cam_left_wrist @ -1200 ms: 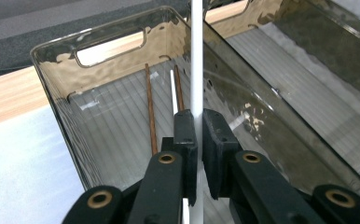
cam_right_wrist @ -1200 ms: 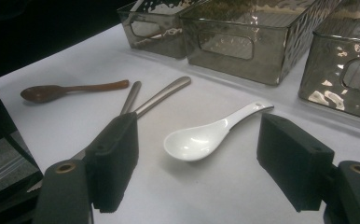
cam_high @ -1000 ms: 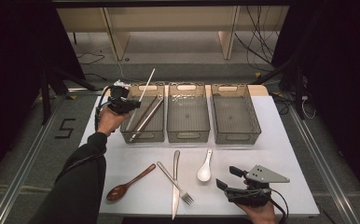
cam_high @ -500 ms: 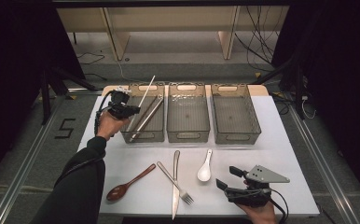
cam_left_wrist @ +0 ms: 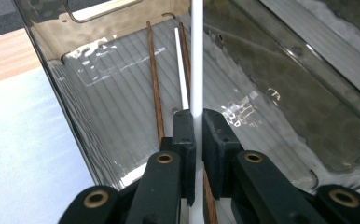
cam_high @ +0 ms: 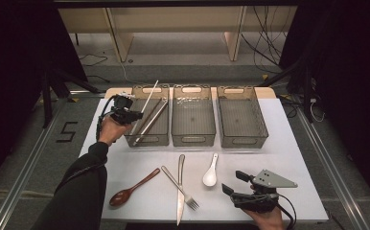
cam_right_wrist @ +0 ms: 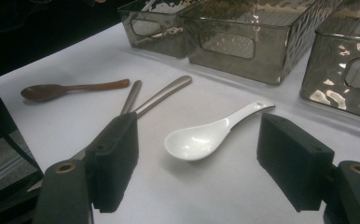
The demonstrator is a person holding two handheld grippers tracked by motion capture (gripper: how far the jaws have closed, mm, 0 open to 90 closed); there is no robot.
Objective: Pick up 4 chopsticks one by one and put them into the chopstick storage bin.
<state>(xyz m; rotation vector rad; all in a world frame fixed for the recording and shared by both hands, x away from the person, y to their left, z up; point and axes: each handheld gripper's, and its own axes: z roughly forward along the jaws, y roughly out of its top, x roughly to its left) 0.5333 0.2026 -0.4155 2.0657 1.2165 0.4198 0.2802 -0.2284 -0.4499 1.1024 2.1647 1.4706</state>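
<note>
At the upper left of the high view, the left gripper (cam_high: 134,116) has sunk slightly since a second ago, its fingers clamped on a white chopstick (cam_left_wrist: 197,60) over the left bin (cam_high: 161,136). The right gripper (cam_high: 236,182), fingers apart, rests unmoved on the bench (cam_high: 293,158) by the white spoon (cam_right_wrist: 206,135).

White chopstick (cam_left_wrist: 197,56); reddish-brown wooden chopsticks (cam_left_wrist: 155,84). Smoky grey see-through bins (cam_high: 193,122), floors ribbed in fine lines. White worktop (cam_high: 288,158). Glossy white soup spoon (cam_right_wrist: 206,135); dark brown wooden spoon (cam_high: 131,189). Silver knife (cam_high: 180,189), silver fork (cam_high: 179,187). Black right gripper (cam_right_wrist: 201,172), grey top plate.
</note>
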